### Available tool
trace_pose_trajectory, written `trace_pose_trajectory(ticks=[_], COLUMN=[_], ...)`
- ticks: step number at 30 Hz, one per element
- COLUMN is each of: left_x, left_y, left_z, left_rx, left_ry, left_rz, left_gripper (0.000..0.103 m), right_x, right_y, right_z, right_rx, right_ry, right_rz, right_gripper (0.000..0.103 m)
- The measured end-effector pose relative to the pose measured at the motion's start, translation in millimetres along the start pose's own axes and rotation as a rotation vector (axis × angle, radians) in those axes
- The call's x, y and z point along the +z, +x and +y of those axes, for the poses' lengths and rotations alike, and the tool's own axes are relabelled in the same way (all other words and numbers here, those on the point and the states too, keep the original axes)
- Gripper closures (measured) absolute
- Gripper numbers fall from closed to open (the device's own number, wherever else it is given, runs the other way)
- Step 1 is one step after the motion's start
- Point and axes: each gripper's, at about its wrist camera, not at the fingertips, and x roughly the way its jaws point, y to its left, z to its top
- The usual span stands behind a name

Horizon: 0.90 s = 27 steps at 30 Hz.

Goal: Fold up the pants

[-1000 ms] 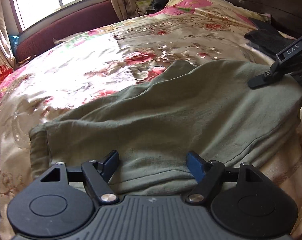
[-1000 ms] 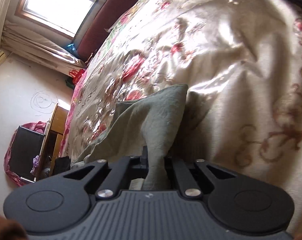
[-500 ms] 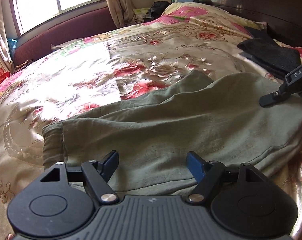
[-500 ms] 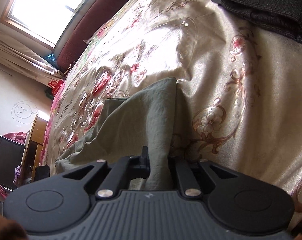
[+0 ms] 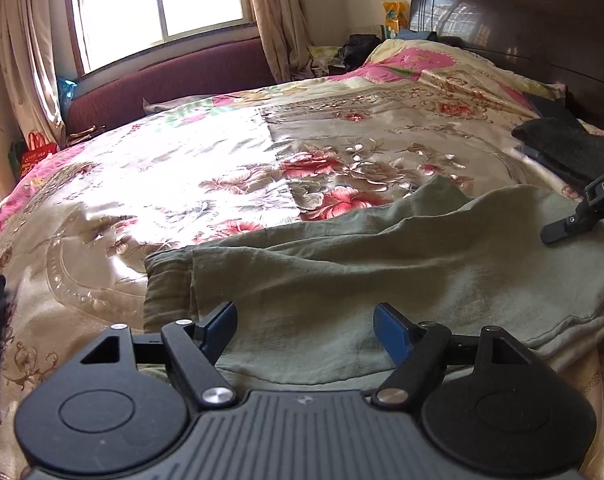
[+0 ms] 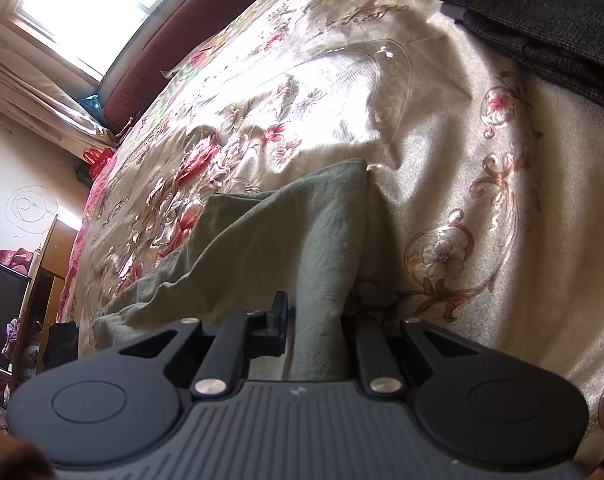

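Olive-green pants (image 5: 381,276) lie folded across the flowered bedspread (image 5: 222,184), their hem end at the left. My left gripper (image 5: 305,322) hovers over the near edge of the pants, its blue pads wide apart and nothing between them. My right gripper (image 6: 313,320) is shut on a raised fold of the pants (image 6: 302,240), which rises off the bed into its jaws; its right pad is hidden behind the cloth. In the left wrist view, one black finger (image 5: 565,226) of the right gripper shows at the pants' right end.
Dark folded clothes (image 6: 541,20) lie on the bed beyond the right gripper, also seen as dark clothes (image 5: 565,144) in the left view. A dark wooden headboard (image 5: 521,28) stands at the back right. A maroon bench (image 5: 162,84) runs under the window.
The left gripper has drawn back and tipped up, showing more of the bed and room. The right view has swung so the dark clothes come into sight; the pants fold stays between its jaws.
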Motion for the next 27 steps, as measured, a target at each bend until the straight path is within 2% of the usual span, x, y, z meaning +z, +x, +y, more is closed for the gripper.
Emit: trace_pose_trajectory(ticks=[2, 4, 6, 7, 8, 10, 11, 13, 14, 17, 22, 27], left_x=[-5, -11, -9, -5, -1, 2, 1, -10, -17, -18, -18, -17], left_y=[9, 13, 5, -4, -12, -17, -11, 8, 12, -1, 1, 0], left_z=[-7, -13, -17, -22, -27, -38, -46, -58, -60, -57, -43, -28], left_rx=[-0.027, -0.012, 0.008, 0.009, -0.003, -0.045, -0.072, -0.074, -0.064, -0.082, -0.131, -0.2], left_ry=[0.025, 0.035, 0.041, 0.056, 0.073, 0.097, 0.123, 0.176, 0.182, 0.216, 0.142, 0.067], left_rz=[0.042, 0.054, 0.019, -0.027, -0.072, -0.095, -0.068, 0.032, 0.041, -0.012, 0.028, 0.046], left_gripper=[0.014, 0.014, 0.015, 0.015, 0.014, 0.007, 0.005, 0.005, 0.005, 0.006, 0.006, 0.006], right_x=[3, 5, 7, 9, 10, 11, 11, 10, 8, 2, -10, -47], right_y=[-1, -6, -10, -12, -12, -13, -12, -11, -11, -11, -4, 26], right_z=[4, 16, 34, 44, 53, 71, 80, 99, 108, 139, 192, 260], right_rx=[0.013, 0.021, 0.022, 0.011, 0.001, -0.006, -0.014, -0.022, -0.016, -0.001, 0.017, -0.071], right_ry=[0.01, -0.016, -0.061, -0.085, -0.107, -0.147, -0.169, -0.207, -0.224, -0.293, -0.426, -0.748], right_rz=[0.003, -0.003, -0.005, -0.002, 0.002, 0.008, 0.011, 0.019, 0.025, 0.034, 0.056, 0.096], right_gripper=[0.093, 0.093, 0.093, 0.093, 0.093, 0.093, 0.093, 0.093, 0.093, 0.093, 0.093, 0.091])
